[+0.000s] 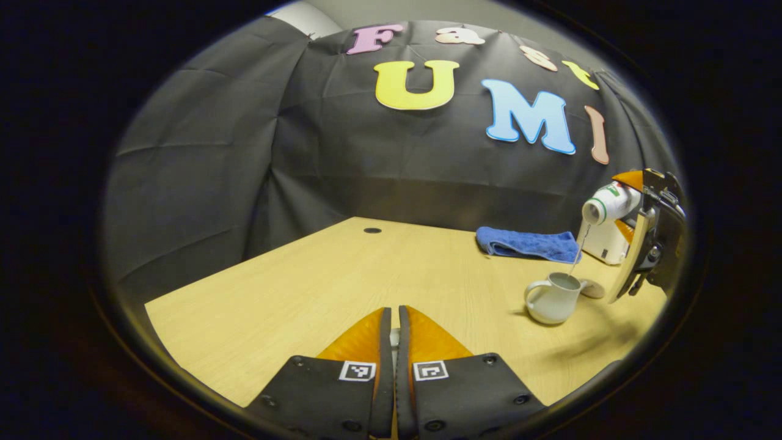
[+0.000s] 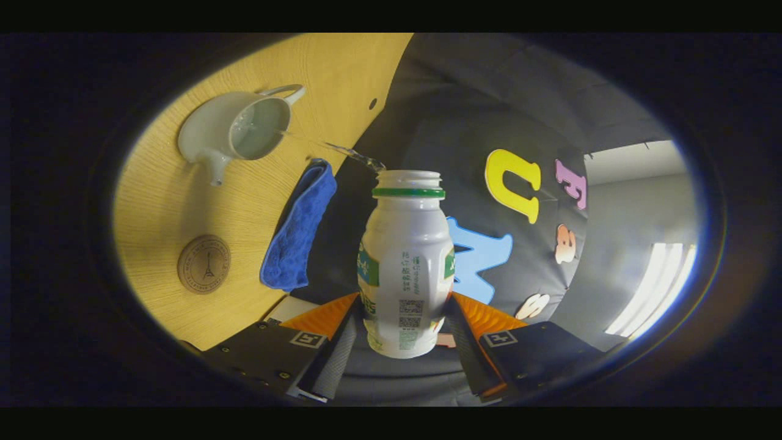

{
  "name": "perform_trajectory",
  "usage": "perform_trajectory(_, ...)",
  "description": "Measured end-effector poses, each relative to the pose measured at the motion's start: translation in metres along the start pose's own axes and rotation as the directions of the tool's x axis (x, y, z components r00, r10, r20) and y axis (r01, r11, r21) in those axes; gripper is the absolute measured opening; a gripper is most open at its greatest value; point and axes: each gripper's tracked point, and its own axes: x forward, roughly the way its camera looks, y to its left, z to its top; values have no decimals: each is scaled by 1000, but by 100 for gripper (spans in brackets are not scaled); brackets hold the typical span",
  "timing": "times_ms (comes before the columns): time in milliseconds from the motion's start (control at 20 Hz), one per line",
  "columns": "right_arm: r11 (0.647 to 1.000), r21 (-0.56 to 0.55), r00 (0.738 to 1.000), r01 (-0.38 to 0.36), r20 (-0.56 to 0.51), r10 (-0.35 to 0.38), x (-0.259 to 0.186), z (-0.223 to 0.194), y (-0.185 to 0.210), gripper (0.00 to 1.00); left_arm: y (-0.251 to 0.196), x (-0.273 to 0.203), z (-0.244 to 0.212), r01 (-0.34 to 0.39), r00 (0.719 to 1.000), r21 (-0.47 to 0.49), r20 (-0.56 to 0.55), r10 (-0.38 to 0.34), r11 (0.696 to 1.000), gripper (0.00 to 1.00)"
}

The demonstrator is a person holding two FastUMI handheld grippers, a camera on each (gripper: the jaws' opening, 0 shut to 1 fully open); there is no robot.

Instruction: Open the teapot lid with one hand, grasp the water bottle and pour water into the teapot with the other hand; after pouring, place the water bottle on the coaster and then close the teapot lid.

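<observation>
The white teapot [image 1: 553, 299] stands lidless on the wooden table [image 1: 342, 275], at right in the left gripper view. Above it the white water bottle [image 1: 611, 203] is tipped over, uncapped, with my right gripper [image 1: 620, 205] shut on its body. A thin stream of water [image 1: 577, 250] runs from its mouth into the pot. In the right gripper view the bottle [image 2: 406, 263] sits between my right gripper's [image 2: 404, 299] fingers, and the teapot [image 2: 235, 131] holds water. My left gripper [image 1: 394, 311] hovers over the table, shut on a small pale piece, apparently the teapot lid.
A round brown coaster [image 2: 204, 264] lies on the table near the teapot's spout, its edge [image 1: 592, 288] peeking out behind the pot. A folded blue cloth [image 1: 528, 243] and a white box [image 1: 602, 244] sit at the table's back. A cable hole [image 1: 372, 230] marks the far side.
</observation>
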Motion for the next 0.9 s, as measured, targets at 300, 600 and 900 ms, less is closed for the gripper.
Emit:
perform_trajectory(300,1000,-13,1000,5,10,-5,2,1,-3,77,-1,0,0,-2,1000,9,-1,2,1000,9)
perform_trajectory(600,1000,-27,1000,-2,16,2,1,1,-4,78,-2,0,0,-2,1000,11,-1,2,1000,9)
perform_trajectory(900,999,-49,1000,5,29,-4,3,3,-6,78,-1,-1,0,-1,1000,10,-3,1,1000,8)
